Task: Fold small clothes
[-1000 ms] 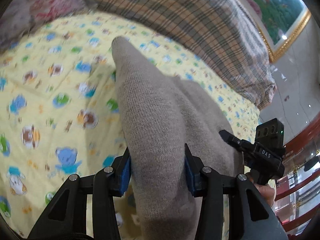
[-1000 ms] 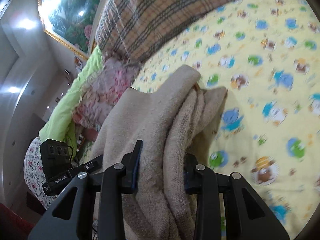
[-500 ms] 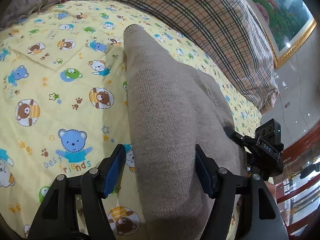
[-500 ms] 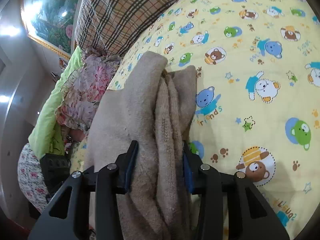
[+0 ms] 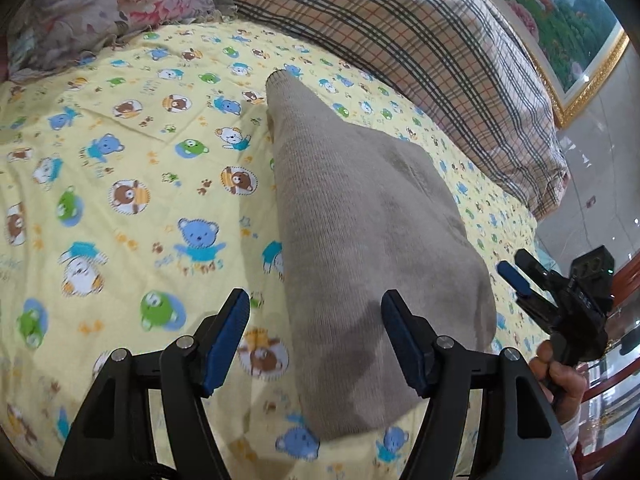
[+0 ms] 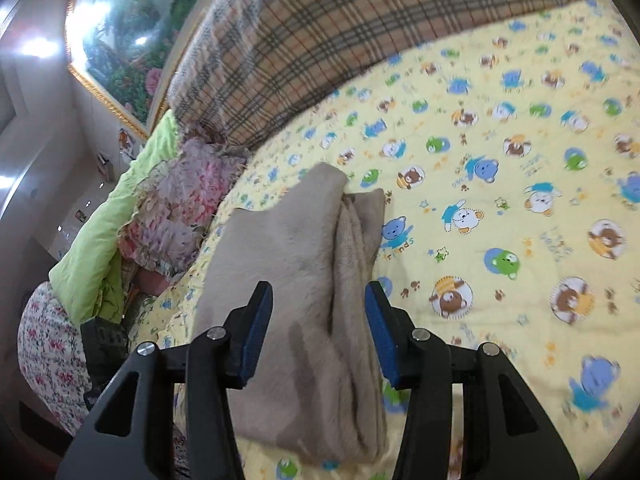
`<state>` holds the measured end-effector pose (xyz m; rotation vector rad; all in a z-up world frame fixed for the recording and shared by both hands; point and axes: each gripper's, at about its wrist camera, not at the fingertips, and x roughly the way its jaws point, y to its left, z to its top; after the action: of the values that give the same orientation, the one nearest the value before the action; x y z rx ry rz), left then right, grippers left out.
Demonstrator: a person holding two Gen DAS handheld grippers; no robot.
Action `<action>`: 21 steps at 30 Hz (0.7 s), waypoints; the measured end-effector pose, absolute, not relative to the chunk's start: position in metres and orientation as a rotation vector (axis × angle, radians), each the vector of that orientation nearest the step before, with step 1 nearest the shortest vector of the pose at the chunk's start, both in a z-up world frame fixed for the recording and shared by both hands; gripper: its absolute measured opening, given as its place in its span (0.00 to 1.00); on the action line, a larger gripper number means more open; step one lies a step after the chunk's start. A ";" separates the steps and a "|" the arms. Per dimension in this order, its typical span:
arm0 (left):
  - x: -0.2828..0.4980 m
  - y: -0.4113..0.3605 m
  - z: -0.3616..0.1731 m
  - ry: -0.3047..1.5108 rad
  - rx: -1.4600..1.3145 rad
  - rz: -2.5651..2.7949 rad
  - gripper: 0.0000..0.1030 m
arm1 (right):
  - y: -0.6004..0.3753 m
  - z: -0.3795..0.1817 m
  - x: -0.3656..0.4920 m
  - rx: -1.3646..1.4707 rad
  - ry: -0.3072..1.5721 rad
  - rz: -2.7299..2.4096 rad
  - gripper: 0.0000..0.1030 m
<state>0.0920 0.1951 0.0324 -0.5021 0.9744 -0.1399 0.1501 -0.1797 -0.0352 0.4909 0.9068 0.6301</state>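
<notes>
A beige knit garment (image 5: 360, 220) lies folded into a long strip on the yellow bear-print sheet (image 5: 140, 160). My left gripper (image 5: 315, 300) stands open over its near end; the blue pads are clear of the cloth. In the right wrist view the garment (image 6: 288, 248) shows stacked fleecy layers. My right gripper (image 6: 318, 290) straddles that end, its jaws opening and the pads not pressing on the cloth between them. The right gripper (image 5: 516, 268) also appears at the right edge of the left wrist view, held by a hand (image 5: 560, 376).
A plaid pillow (image 5: 400, 40) runs along the far side of the bed, a floral pillow (image 5: 100, 12) lies beside it. A green cloth (image 6: 108, 216) lies past the floral pillow (image 6: 180, 208). A framed painting (image 5: 568, 20) hangs behind. The sheet (image 6: 520, 200) stretches bare to one side.
Both grippers were shut on the garment's ends a second ago. They have opened and drawn back, and the garment now rests on the sheet.
</notes>
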 end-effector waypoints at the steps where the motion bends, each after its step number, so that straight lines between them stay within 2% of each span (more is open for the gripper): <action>1: 0.087 0.193 0.034 0.975 -0.486 -0.136 0.67 | -0.178 -0.031 0.141 0.469 0.897 0.638 0.48; 7: 0.064 0.186 0.037 0.989 -0.433 -0.140 0.67 | -0.156 -0.032 0.104 0.363 0.889 0.700 0.47; 11: 0.053 0.184 0.031 1.008 -0.385 -0.146 0.67 | -0.148 -0.044 0.094 0.289 0.923 0.679 0.41; 13: 0.052 0.188 0.023 1.027 -0.382 -0.125 0.68 | -0.148 -0.054 0.096 0.264 0.956 0.641 0.37; 16: 0.054 0.194 0.011 1.047 -0.419 -0.114 0.69 | -0.153 -0.070 0.103 0.264 0.996 0.601 0.25; 21: 0.052 0.176 0.012 1.032 -0.278 -0.072 0.69 | -0.153 -0.079 0.106 0.221 0.994 0.565 0.10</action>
<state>0.0524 0.1760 0.0122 -0.2782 1.0319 -0.0719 0.1062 -0.1534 -0.0785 0.2213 0.9937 0.5653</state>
